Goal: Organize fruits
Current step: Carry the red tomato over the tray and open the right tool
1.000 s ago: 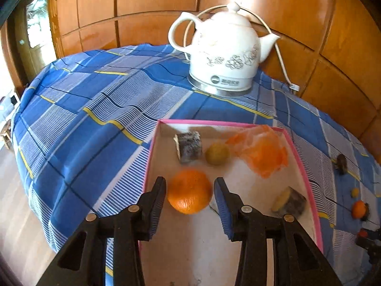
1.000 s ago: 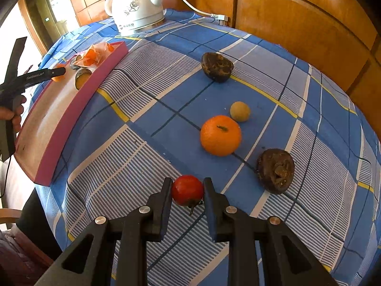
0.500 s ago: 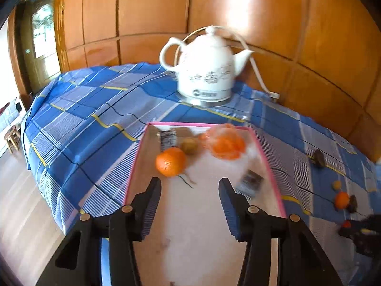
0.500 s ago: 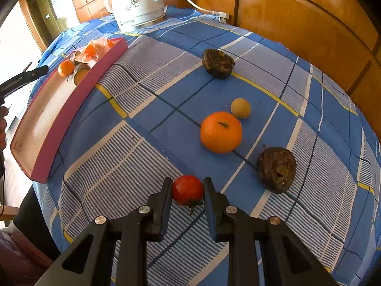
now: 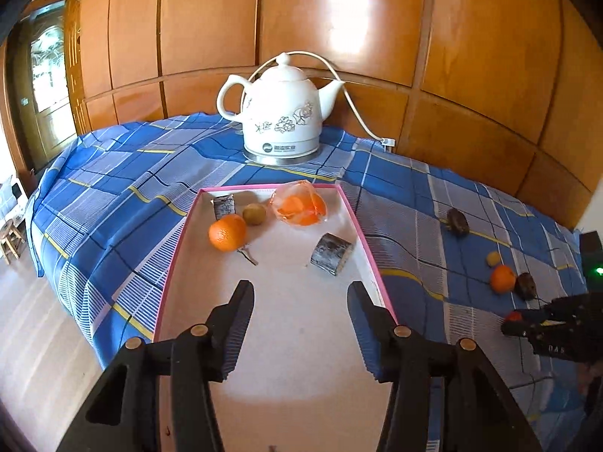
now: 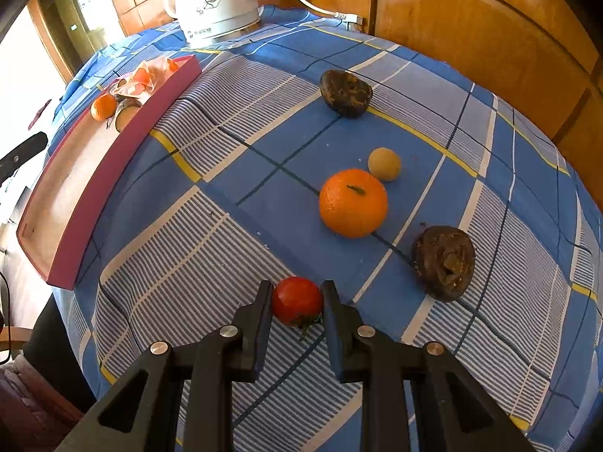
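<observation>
My left gripper [image 5: 300,288] hangs open over the near part of the pink-rimmed tray [image 5: 180,243], with nothing between its fingers. Further in on the tray lie an orange [image 5: 227,232], a small green-brown fruit [image 5: 254,214], a bag of orange pieces [image 5: 299,207] and two bark-covered chunks [image 5: 331,253]. My right gripper [image 6: 297,288] is shut on a small red tomato [image 6: 297,299] that rests on the blue checked cloth. Beyond it lie a second orange [image 6: 353,202], a small tan fruit [image 6: 384,164] and two dark brown fruits [image 6: 346,92].
A white electric kettle [image 5: 280,115] with its cord stands at the back of the table, against the wooden wall panels. The table edge drops to the floor left of the tray. The tray's side wall [image 6: 113,173] stands left of the loose fruits.
My left gripper has drawn back and risen from the orange, which stays in the tray, and its jaws stand wider. The right gripper and the tomato have not moved.
</observation>
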`<state>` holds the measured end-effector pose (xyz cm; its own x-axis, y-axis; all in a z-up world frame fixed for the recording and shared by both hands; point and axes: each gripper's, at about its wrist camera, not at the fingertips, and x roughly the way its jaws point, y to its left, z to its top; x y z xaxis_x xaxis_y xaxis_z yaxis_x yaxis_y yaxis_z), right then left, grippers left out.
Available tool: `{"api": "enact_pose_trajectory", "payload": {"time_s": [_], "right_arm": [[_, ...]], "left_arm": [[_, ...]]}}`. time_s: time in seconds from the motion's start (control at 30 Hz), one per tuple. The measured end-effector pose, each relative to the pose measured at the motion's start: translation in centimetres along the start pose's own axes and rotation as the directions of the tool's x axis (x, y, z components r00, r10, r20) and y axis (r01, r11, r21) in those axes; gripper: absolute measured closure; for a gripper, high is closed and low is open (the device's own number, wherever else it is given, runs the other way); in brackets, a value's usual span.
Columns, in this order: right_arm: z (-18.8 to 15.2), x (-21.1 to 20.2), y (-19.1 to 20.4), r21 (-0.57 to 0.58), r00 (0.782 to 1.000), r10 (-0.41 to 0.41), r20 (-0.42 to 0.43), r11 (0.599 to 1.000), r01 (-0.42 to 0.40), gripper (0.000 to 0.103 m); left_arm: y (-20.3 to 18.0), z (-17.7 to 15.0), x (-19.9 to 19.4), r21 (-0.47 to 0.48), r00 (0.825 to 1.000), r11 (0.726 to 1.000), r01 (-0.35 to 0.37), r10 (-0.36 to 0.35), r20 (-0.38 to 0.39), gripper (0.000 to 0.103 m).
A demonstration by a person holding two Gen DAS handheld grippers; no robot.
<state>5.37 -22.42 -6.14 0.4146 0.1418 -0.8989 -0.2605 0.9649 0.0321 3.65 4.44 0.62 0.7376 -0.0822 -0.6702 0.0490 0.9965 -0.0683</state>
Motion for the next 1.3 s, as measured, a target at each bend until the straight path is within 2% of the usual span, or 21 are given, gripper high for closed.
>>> {"api": "enact_pose_trajectory", "payload": {"time_s": [0.4, 0.93, 1.07, 1.3], "right_arm": [[0.0, 0.1, -0.6, 0.038, 1.0, 0.02, 0.004, 0.999, -0.02, 0.078], [0.5, -0.8, 1.3, -0.007, 0.999, -0.033, 0.026, 0.999, 0.033, 0.078], [2.0, -3.2, 3.8, -0.038, 0.995, 0.027, 0.1, 0.999, -0.024, 0.078], [4.8, -5.1, 10.4, -0.126, 0.964, 0.189, 0.186, 0.978, -0.167, 0.078]], "left_arm": [[0.6, -1.1, 0.2, -0.019, 1.0, 1.0, 0.003, -0.003, -0.02, 0.049], [2.0, -1.7, 0.5, -0.051, 1.0, 0.999, -0.002, 0.001, -0.032, 0.049], [2.9, -1.5, 0.4, -0.076, 1.0, 0.997, -0.017, 0.016, -0.021, 0.049], [4.9, -1.4, 0.3, -0.128, 0.998, 0.99, -0.056, 0.054, -0.017, 0.049]]}}
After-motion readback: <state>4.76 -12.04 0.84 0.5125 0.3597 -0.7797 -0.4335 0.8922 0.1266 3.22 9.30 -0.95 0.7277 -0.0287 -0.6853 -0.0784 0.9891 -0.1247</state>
